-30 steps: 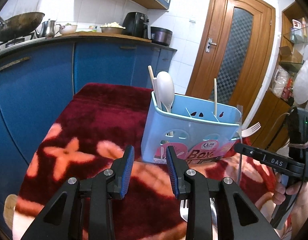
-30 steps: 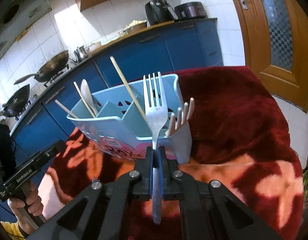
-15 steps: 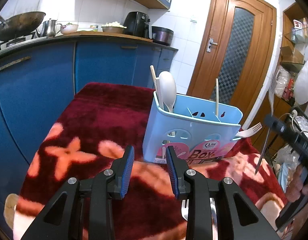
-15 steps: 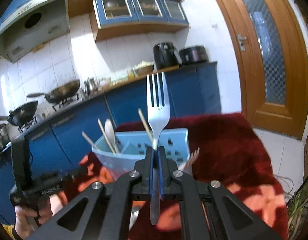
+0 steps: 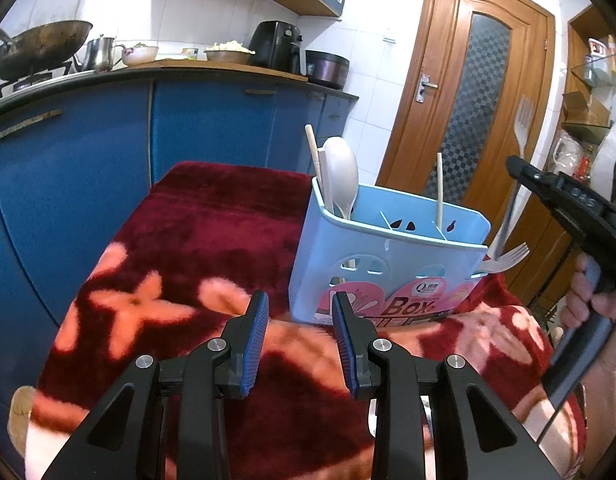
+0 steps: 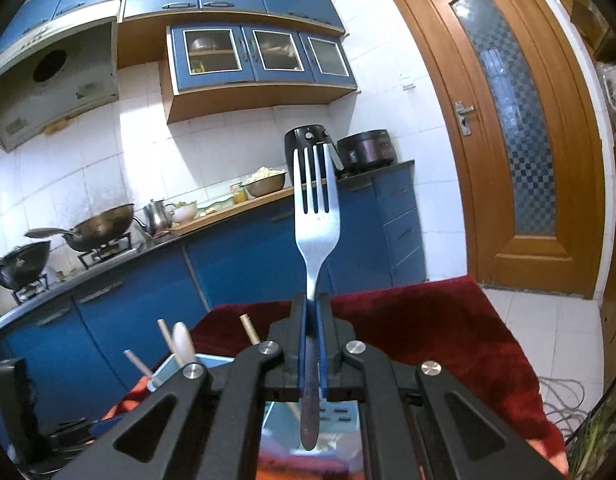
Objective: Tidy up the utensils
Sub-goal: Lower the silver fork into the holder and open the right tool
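We count one blue utensil box (image 5: 391, 256), three chopsticks (image 5: 439, 192), one pale spoon (image 5: 341, 176), two forks (image 6: 316, 216), two woks (image 6: 102, 230), one kettle (image 6: 158, 214), one door (image 6: 519, 120)

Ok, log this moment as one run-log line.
right gripper: shut on metal fork, tines up | left gripper: open, empty | blue caddy: spoon, chopsticks inside
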